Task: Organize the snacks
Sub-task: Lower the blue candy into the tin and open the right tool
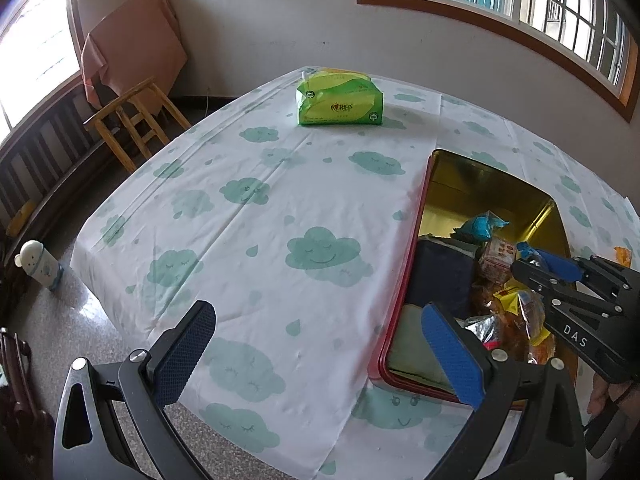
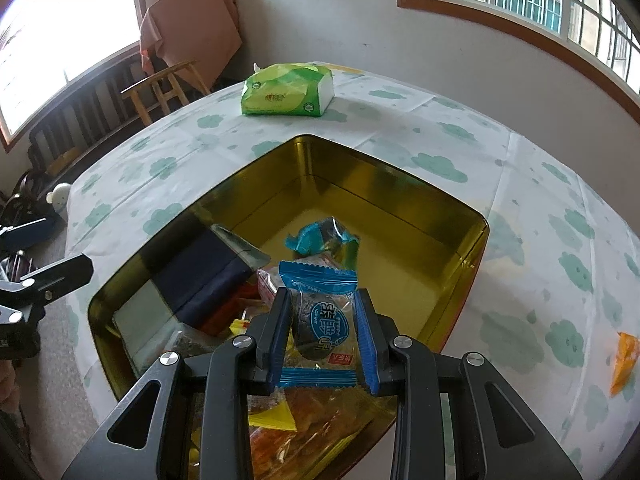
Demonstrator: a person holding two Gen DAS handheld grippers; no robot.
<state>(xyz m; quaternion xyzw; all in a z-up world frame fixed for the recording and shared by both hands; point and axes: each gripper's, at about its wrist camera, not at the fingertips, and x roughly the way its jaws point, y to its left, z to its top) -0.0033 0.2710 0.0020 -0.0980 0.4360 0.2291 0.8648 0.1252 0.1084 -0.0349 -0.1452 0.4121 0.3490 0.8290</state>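
Holding a blue-wrapped snack point(image 2: 322, 316) over the tin point(image 2: 460, 280), right tongs point(image 2: 323, 334) clamped; left tongs point(image 1: 316, 354) apart, idle. Next: lower, release.

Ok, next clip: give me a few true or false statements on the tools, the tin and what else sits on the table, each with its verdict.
1. The right tool is shut on a blue-wrapped snack above the gold tin. True.
2. The left tool grips a snack. False: it is open and holds nothing, over the cloud-print tablecloth beside the tin.
3. The green tissue pack lies inside the tin. False: it sits on the tablecloth beyond the tin's far end.
4. The tin already holds several wrapped snacks. True.
5. An orange packet lies on the tablecloth outside the tin. True.
6. The tin's lid is on. False: the tin is open, with its gold inside showing.
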